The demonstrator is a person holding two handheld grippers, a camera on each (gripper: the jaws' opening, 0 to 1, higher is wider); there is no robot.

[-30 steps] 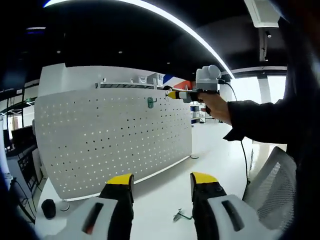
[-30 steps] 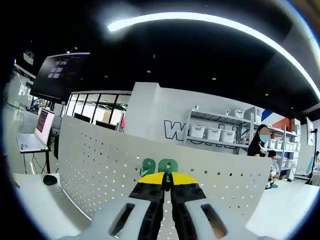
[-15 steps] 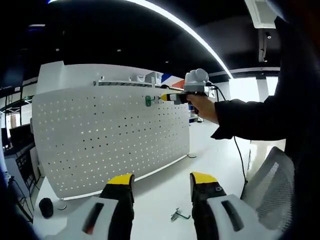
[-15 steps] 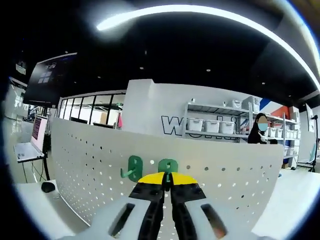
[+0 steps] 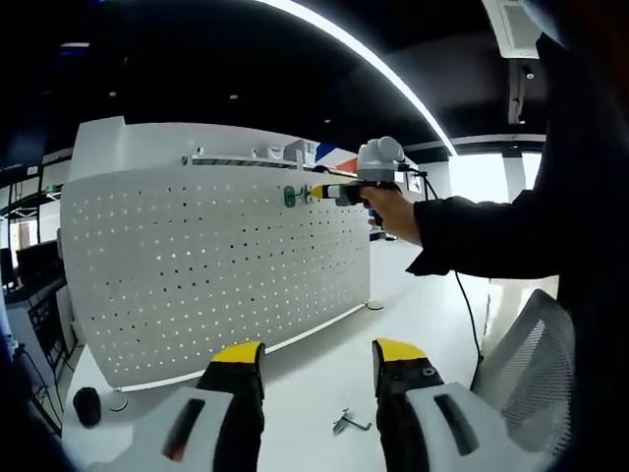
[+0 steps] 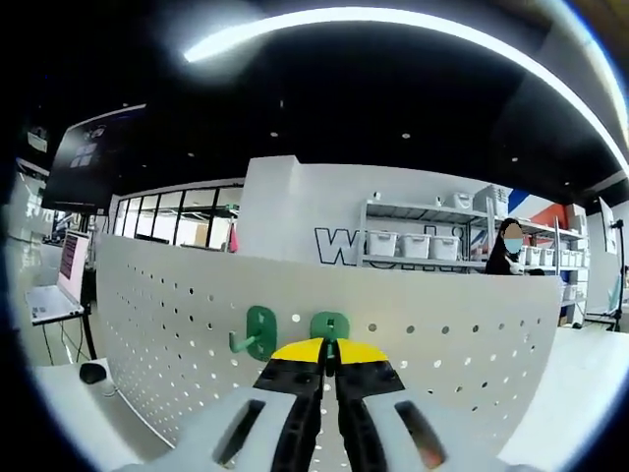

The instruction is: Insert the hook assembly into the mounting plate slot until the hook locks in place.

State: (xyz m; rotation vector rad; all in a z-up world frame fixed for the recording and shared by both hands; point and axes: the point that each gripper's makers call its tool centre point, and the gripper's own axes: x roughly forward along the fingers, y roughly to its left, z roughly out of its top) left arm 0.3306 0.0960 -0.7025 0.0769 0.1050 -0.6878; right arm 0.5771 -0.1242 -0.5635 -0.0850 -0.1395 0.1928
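Note:
The white pegboard mounting plate [image 5: 197,275] stands upright on the table. High on its right side a green hook [image 5: 290,197] meets the board, with the yellow tips of my right gripper [image 5: 319,192] against it and a hand holding that gripper. In the right gripper view my right gripper [image 6: 329,346] is shut on a green hook [image 6: 330,324] pressed to the pegboard [image 6: 442,354]. A second green hook [image 6: 257,332] hangs on the board just to its left. My left gripper [image 5: 316,352] hovers open and empty over the table in front of the board.
A loose metal hook [image 5: 349,423] lies on the white table [image 5: 314,388] between my left jaws. A small black object [image 5: 86,405] sits at the board's left foot. A mesh chair back [image 5: 526,354] stands at the right. Shelves with bins [image 6: 423,261] are behind the board.
My right gripper has carried its green hook leftward along the top of the board, closer to it. In the right gripper view the second green hook has come into sight at the left.

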